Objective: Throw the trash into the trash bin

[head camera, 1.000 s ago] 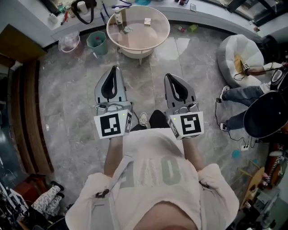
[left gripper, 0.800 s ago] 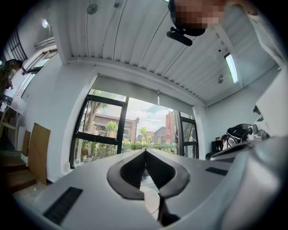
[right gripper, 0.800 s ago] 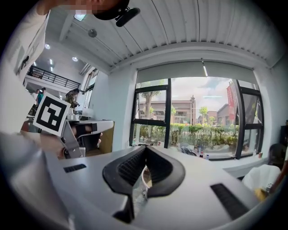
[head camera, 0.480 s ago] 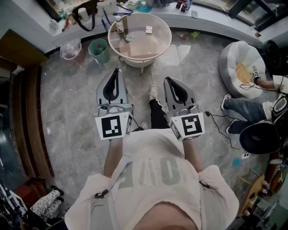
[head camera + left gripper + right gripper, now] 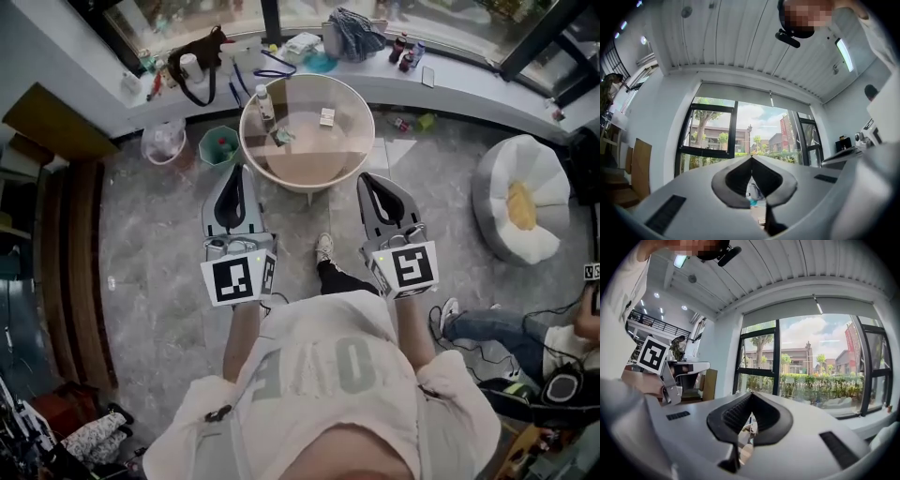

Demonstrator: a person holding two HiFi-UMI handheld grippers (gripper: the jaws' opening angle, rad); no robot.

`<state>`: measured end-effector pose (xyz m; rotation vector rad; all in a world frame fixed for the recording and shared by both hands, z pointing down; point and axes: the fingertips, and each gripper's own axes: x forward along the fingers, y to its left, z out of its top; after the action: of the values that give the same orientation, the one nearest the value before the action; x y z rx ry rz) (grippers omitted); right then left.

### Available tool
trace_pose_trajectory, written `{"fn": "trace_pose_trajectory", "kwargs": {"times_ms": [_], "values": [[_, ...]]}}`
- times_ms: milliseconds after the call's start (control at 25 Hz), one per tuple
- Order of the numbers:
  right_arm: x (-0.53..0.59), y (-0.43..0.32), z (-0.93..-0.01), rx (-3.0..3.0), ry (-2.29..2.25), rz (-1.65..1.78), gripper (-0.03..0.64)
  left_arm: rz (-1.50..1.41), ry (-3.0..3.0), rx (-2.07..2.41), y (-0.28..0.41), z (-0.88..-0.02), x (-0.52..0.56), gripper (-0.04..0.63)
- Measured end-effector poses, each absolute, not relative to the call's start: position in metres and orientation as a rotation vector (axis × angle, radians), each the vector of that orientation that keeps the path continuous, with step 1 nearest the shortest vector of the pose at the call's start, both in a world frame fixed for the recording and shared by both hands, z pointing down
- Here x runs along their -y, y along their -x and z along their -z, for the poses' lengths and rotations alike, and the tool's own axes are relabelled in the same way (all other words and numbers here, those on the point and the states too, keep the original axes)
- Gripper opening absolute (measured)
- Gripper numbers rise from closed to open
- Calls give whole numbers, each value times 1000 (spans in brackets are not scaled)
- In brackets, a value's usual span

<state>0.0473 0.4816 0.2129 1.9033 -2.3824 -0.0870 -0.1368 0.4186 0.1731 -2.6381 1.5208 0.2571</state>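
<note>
Approach: you are holding the left gripper [image 5: 236, 171] and right gripper [image 5: 368, 178] closed and empty, probably needing next to open one over the scrap [image 5: 281, 136] on the round bench [image 5: 361, 141].

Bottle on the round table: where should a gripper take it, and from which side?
Probably grip the bottle around its body below the cap, fingers level either side, coming from the person's side of the table. It stands upright near the left rim, nearer the left gripper. A small crumpled item lies just in front, so approach slightly from the left.
</note>
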Motion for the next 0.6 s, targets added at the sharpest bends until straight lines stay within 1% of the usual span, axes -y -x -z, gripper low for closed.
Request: {"fn": "trace_pose_trajectory", "kwargs": {"times_ms": [120,280,600], "values": [[-437,-75,-208,2412,-1877,67,14,-215,2654,-1531,104,-175,-379,11],[-381,-99,-195,2451,-1801,125,14,-189,2643,-1540,68,-173,-332,11],[-310,-115,-219,2474,-1756,-27,14,-111,2652,-1569,37,-190,-264,11]]}}
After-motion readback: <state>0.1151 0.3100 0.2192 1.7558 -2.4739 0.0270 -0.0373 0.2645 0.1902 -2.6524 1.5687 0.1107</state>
